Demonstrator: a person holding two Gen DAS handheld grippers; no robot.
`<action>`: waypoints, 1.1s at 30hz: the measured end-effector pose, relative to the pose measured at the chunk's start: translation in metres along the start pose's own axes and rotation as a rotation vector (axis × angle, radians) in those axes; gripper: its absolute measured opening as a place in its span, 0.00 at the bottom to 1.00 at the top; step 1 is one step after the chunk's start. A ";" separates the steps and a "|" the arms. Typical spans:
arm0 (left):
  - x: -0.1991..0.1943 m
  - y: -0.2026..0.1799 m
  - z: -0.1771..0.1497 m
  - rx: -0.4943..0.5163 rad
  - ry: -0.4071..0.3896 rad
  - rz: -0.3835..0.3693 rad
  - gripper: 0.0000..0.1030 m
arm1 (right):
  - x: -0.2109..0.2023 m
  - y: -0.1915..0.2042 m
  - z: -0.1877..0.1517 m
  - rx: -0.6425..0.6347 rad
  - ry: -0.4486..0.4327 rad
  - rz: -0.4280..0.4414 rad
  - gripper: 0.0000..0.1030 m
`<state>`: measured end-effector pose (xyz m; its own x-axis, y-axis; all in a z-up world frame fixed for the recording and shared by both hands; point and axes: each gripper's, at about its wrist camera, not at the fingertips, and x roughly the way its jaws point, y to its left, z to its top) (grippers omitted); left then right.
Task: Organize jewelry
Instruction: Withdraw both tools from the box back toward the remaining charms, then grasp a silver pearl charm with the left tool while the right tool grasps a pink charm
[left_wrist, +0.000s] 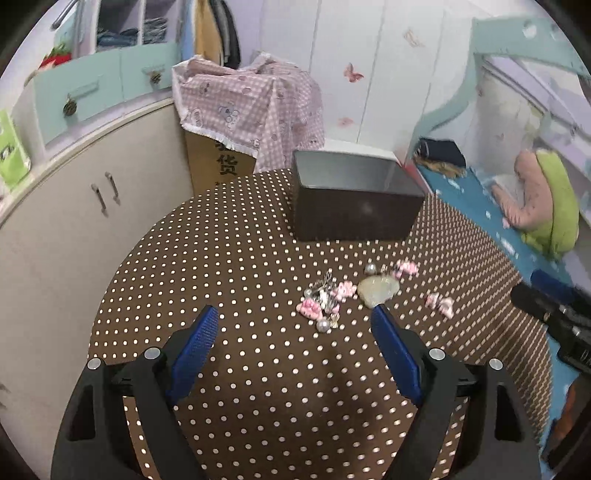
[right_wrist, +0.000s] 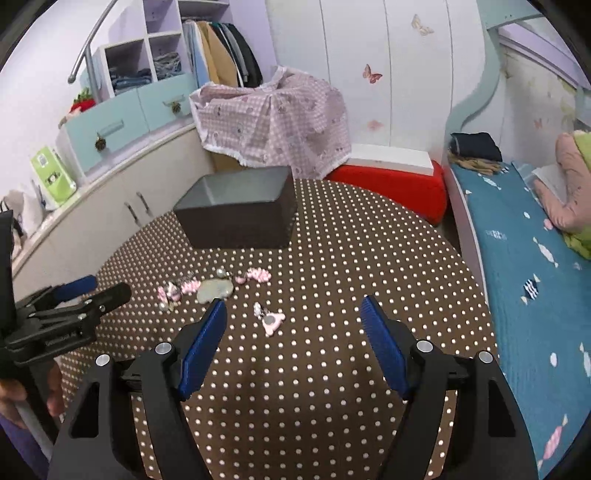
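- The left tool (left_wrist: 293, 323) hangs above the dotted tabletop (left_wrist: 240, 258) with its blue pads spread wide and nothing between them.
- The right tool (right_wrist: 293, 314) is likewise wide open and holds nothing; its left pad tip sits just before the pale stone pendant (right_wrist: 215, 289).
- Just ahead of the left tool, slightly to its right, lies the jewelry: a pearl bead (left_wrist: 323, 325), a pink charm (left_wrist: 309, 308) and a tangle of silver pieces (left_wrist: 325, 291) close together.
- The same pale stone pendant (left_wrist: 377, 290) lies just past the left tool's right pad tip, beside the silver tangle.
- A pair of pink charms (left_wrist: 440, 303) lies apart from the pile, to the right of the left tool; in the right wrist view a pink clip (right_wrist: 272, 322) lies between the right tool's pads, closer to the left one.
- A further pink charm (left_wrist: 405, 268) and a second pearl (left_wrist: 370, 268) lie beyond the pendant.
- Farther ahead stands an open dark box (left_wrist: 354, 195), well apart from the jewelry; its inside looks grey.
- Behind the tabletop a pink checked cloth (left_wrist: 251, 110) drapes over a carton.
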<state>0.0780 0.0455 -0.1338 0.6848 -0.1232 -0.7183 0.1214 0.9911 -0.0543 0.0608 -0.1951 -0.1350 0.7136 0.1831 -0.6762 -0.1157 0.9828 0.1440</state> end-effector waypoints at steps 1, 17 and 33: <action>0.003 -0.001 -0.002 0.007 0.011 -0.005 0.79 | 0.002 -0.001 -0.001 0.004 0.004 -0.001 0.70; 0.036 -0.009 -0.007 0.024 0.068 -0.028 0.78 | 0.033 0.002 -0.005 -0.009 0.060 0.002 0.70; 0.054 0.001 0.000 0.029 0.104 -0.021 0.09 | 0.053 0.003 -0.009 -0.039 0.096 0.011 0.70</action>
<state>0.1153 0.0394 -0.1731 0.6034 -0.1368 -0.7856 0.1565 0.9863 -0.0515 0.0922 -0.1818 -0.1765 0.6429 0.1936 -0.7410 -0.1515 0.9806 0.1247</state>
